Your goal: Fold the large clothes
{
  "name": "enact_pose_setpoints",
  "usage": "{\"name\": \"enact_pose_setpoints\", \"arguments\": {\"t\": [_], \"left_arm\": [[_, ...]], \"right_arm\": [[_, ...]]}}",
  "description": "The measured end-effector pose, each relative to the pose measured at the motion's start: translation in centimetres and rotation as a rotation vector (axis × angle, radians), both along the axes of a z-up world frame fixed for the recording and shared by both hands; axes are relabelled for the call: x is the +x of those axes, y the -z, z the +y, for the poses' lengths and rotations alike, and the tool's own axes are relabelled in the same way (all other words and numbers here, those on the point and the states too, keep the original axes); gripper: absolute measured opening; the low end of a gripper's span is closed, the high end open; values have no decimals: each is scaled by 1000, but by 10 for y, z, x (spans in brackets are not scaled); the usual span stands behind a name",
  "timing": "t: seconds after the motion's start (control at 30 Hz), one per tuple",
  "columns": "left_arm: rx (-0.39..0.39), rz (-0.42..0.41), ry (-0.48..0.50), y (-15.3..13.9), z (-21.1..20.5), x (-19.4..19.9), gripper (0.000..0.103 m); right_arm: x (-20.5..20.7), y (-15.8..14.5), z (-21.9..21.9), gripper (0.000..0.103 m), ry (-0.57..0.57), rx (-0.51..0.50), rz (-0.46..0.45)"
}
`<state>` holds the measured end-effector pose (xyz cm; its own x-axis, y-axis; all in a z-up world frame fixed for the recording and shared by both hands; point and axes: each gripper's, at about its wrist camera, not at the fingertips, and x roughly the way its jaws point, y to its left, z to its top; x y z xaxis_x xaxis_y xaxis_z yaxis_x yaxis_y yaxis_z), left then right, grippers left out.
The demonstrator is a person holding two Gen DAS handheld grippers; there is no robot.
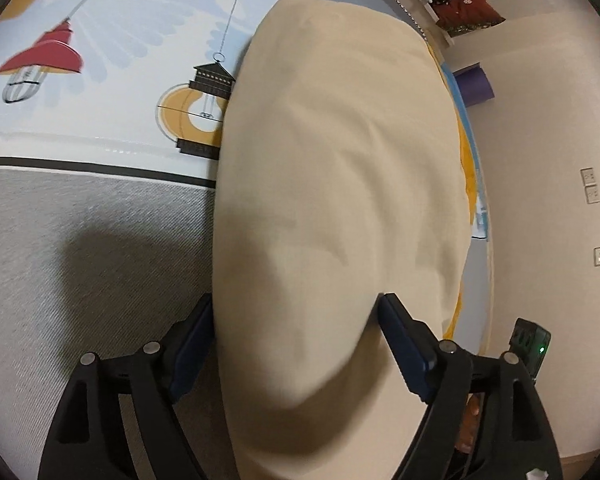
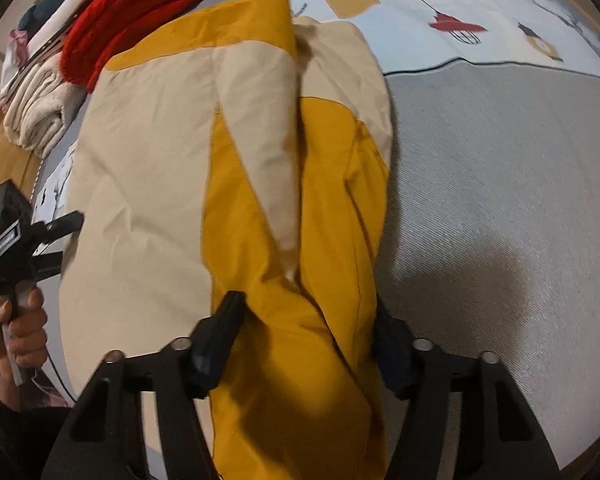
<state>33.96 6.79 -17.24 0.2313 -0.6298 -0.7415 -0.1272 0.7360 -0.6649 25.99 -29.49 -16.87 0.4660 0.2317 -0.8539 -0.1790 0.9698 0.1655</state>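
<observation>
Left hand-held gripper: jaws apart, straddling the near end of the jacket, cream cloth bulging between the blue pads and brushing the one on the left; no clear clamp visible. Right hand-held gripper: jaws part open, a yellow fold of the jacket lying between the fingers; whether pressed or merely loose, cannot tell. Jacket spread flat on a grey mat, folded lengthwise, cream panel on the left side, yellow panels down the middle and right. Beside the jacket's left edge in the right wrist view, a hand gripping the other gripper's handle. Beyond the jacket's far end, a printed lamp-pattern sheet meeting the mat. At the jacket's far left corner, a red knit atop a stack of folded pale clothes. Past the jacket's right edge in the left wrist view, a pale wall with sockets.
</observation>
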Motion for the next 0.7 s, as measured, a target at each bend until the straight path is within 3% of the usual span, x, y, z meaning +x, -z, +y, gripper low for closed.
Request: {"name": "enact_pose_setpoints", "arguments": {"t": [0.13,0.23,0.3,0.4,0.53,0.7], "left_arm": [[-68,-5,-16,12,0,7,78],[-30,-48,-25,8,-5,8,74],[25,-80,-17,-2,-12,7,65],[28,-106,-14,-22,-12,8,50],[75,-159,-7,-47,2,10,46],[118,-137,-70,-55,56,10,46]], "right_arm": [[-6,-3,6,32,-8,10,-23],[-1,-2,3,23,-10,26,-38],[-2,-3,4,21,-13,3,-54],[-5,-2,12,15,-15,-23,-83],[-1,-8,29,12,-18,-12,-124],[6,-11,87,11,-84,-4,-171]]}}
